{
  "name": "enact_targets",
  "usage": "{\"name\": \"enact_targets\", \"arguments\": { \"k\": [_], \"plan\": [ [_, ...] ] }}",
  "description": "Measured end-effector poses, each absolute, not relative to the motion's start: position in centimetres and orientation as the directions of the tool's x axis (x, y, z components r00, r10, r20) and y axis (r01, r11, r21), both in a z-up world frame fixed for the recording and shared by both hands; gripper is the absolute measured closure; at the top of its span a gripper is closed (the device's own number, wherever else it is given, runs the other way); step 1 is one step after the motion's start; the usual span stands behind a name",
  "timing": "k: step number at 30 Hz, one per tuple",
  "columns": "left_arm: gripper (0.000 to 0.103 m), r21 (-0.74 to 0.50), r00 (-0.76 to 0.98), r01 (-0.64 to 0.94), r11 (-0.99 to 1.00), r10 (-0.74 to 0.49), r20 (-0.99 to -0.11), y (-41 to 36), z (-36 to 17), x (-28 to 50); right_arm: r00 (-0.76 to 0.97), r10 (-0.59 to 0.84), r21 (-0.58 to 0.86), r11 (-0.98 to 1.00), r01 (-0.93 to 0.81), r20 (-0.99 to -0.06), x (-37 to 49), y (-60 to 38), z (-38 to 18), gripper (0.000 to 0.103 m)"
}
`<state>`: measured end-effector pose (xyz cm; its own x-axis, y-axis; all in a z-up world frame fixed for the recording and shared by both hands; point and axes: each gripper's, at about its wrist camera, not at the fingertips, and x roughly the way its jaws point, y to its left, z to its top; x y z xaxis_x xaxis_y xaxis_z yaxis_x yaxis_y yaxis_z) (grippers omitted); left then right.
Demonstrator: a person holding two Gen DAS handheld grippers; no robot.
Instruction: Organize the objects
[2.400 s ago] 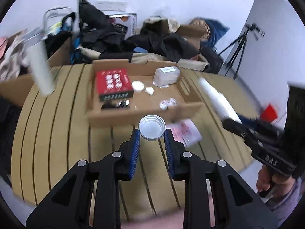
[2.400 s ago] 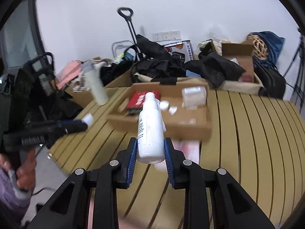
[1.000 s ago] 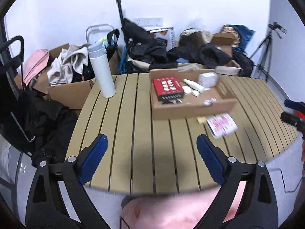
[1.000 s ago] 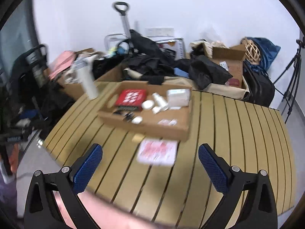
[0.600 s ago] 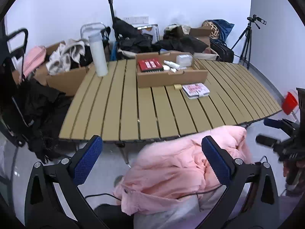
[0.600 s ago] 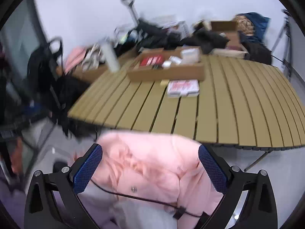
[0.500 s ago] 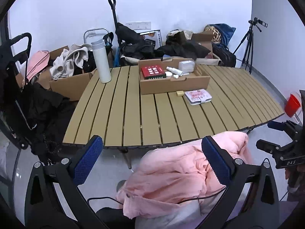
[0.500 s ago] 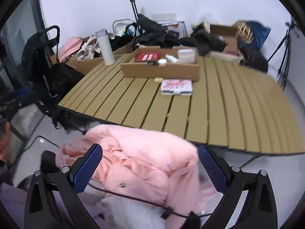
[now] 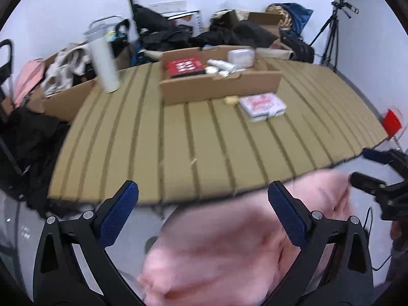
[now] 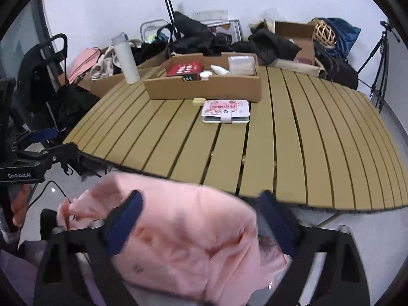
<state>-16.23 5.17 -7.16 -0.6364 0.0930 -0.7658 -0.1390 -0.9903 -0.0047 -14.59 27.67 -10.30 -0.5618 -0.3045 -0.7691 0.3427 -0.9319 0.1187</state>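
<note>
I hold my left gripper (image 9: 203, 216) and right gripper (image 10: 201, 223) back off the near edge of the slatted table (image 10: 306, 137), both spread wide and empty, over a pink jacket (image 10: 183, 239). The cardboard tray (image 10: 204, 90) sits mid-table with a red box (image 10: 185, 69), white bottle (image 10: 219, 69) and white cap (image 10: 205, 75) inside. Just in front of the tray lie a pink wallet (image 10: 225, 111) and a small tan block (image 10: 198, 101). A white flask (image 10: 125, 58) stands left of the tray.

Pink garment (image 10: 183, 244) is motion-blurred and covers part of the right gripper (image 10: 201, 219). Cardboard box (image 9: 219, 89) wall hides its contents' lower parts. Pink case (image 9: 262, 104) print is illegible.
</note>
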Motion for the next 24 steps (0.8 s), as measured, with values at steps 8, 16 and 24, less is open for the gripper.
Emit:
{"name": "enact_targets", "arguments": {
  "k": [8, 16, 24],
  "plan": [
    [0.033, -0.134, -0.554, -0.173, -0.976, 0.209, -0.806, 9.9, -11.4, -30.3, -0.553, -0.317, 0.183, -0.941, 0.285, -0.77, -27.0, 29.0, -12.2, 0.028],
    [0.073, -0.319, -0.419, -0.167, -0.933, 0.36, -0.834, 13.6, -16.5, -37.5, -0.517, -0.355, 0.263, -0.933, 0.246, -0.778, -37.9, 28.5, -17.1, 0.058],
    [0.077, -0.383, -0.36, -0.172, -0.908, 0.42, -0.833, 12.9, -17.1, -33.2, -0.481, -0.379, 0.282, -0.922, 0.264, -0.79, -34.7, 28.4, -19.2, 0.07]
  ]
}}
